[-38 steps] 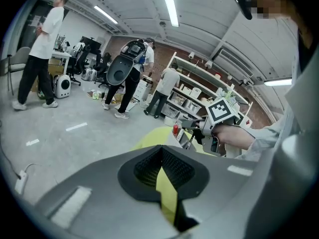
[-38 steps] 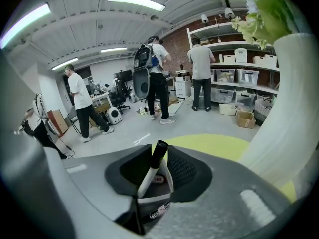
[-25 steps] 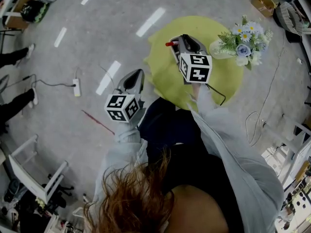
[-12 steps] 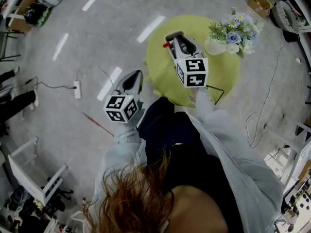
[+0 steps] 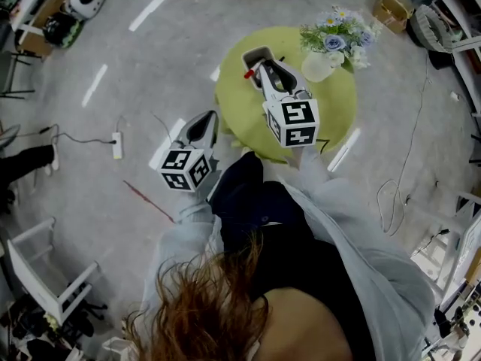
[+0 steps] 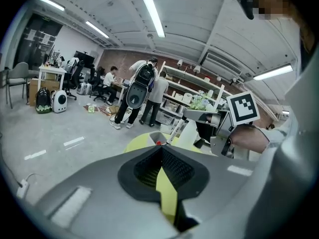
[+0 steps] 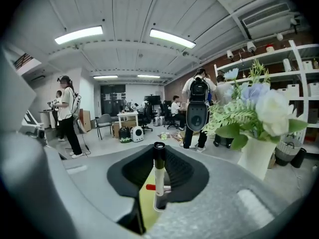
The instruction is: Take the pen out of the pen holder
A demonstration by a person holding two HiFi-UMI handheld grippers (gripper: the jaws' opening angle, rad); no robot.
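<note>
**Pen** (image 7: 158, 179). White barrel, black top, held upright. Location: at the near edge of the holder (image 5: 254, 54), clamped in the right hand-held gripper (image 5: 264, 66). The jaws hide its lower end, so whether it has cleared the holder's rim cannot be told.

**Right hand-held gripper.** State: closed on the pen, pads pressing the barrel from both sides. Tips at the holder's near edge.

**Left hand-held gripper** (image 6: 160, 150). State: jaws drawn together, nothing between them. Location: well apart from the holder, beyond the edge of the desk (image 5: 340, 105) on the person's left. It takes no part in the grasp.

**Red piece** (image 7: 148, 187). Small, lying crosswise behind the pen, close to the holder's mouth. Whether it is part of the pen or a second one cannot be told.

**Containers.**
- Holder: grey, open-topped, standing on the desk. The interior is dark and no other contents can be made out.
- Vase (image 5: 316, 67): white, near the holder on the same desk. It holds flowers (image 5: 335, 30), blue and white with green leaves.

**Step in hand (judged).** Extraction. The grasp is made and the pen stands at the holder's mouth.

**Next move (judged).**
- Raise the pen straight along its own axis until the lower end is clear of the holder's rim.
- Keep the grip firm so the barrel does not slip.
- Carry it away from the holder, on the side away from the vase.
</note>
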